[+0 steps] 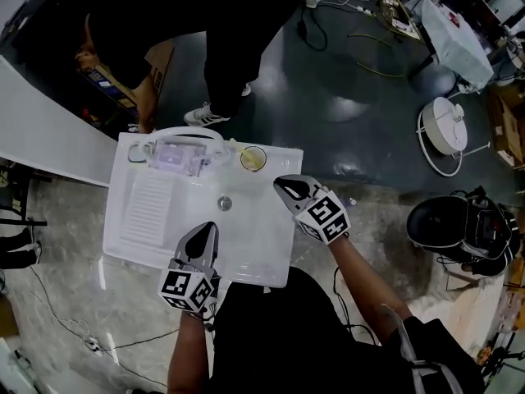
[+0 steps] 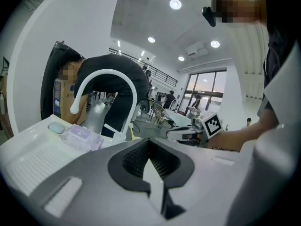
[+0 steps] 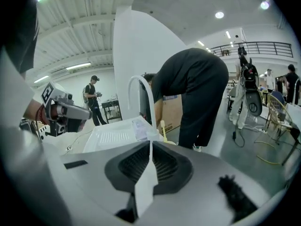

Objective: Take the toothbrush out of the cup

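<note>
White sink (image 1: pixel 246 249) — cup (image 1: pixel 253 159) on back rim, toothbrush (image 3: pixel 162 126) apparently inside; left gripper (image 1: pixel 207 230), right gripper (image 1: pixel 285 187) pressed together, empty.

Noted white sink (image 1: pixel 131 220) with curved tap (image 1: pixel 184 134) at back rim, drain (image 1: pixel 224 203) at centre. Found lilac box (image 1: pixel 176 156) just beside tap. Observed person in black (image 1: pixel 238 48) bending over cardboard box (image 1: pixel 156 68) behind sink. Logged white fan (image 1: pixel 443 130) on floor, well right.

Cup (image 1: pixel 253 159) too small; toothbrush (image 3: pixel 162 125) seemingly half hidden.
</note>
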Demonstrator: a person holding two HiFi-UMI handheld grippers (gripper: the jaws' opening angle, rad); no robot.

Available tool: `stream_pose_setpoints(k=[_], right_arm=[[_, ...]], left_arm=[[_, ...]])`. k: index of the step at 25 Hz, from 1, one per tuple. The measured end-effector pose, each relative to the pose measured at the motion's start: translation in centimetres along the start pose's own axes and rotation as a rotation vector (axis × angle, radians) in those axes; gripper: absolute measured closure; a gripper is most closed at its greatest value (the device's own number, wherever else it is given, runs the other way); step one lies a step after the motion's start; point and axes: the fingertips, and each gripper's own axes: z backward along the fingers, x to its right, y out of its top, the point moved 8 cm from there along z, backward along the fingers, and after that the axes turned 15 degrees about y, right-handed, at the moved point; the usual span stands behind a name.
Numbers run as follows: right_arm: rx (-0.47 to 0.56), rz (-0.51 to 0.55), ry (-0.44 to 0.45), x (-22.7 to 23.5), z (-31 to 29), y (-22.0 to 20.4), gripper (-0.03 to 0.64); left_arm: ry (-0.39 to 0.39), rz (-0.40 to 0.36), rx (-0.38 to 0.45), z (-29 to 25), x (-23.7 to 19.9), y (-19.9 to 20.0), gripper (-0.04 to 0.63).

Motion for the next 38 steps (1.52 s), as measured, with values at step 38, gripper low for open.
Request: stream_pose_setpoints(k=[38], right_arm=[[-0.298,0.084,0.034,8.4,-13.2,-1.7,0.516]], left_arm=[[0.095,0.001,-0.052,0.5,-0.3,-0.8,0.586]])
